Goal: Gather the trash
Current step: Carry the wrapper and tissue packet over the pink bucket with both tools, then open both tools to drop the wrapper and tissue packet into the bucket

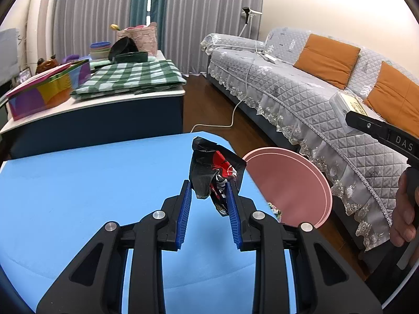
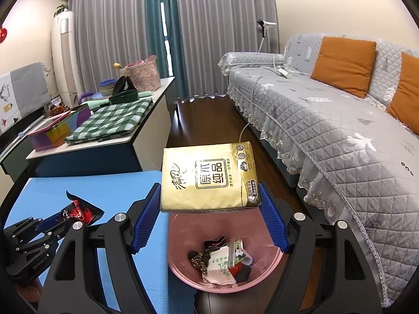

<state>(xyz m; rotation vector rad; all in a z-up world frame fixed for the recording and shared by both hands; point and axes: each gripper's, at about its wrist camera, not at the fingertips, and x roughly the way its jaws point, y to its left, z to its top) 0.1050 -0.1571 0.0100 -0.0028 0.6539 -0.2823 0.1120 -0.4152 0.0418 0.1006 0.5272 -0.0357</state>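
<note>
My right gripper (image 2: 210, 204) clamps a "原木纯品" tissue pack (image 2: 209, 176) above the pink bin (image 2: 272, 264); my left gripper (image 1: 208, 200) pinches a black-red wrapper (image 1: 213, 171).

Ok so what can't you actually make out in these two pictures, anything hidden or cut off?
- Pink trash bin: left wrist view shows only its rim and outer side; the blue table hides its base and contents.
- Bin's far inside: right wrist view, covered by the tissue pack in the right gripper.
- Crumpled snack wrapper: its print is unreadable, folded between the left gripper pads.
- Trash in the bin: single items too jumbled to name.
</note>
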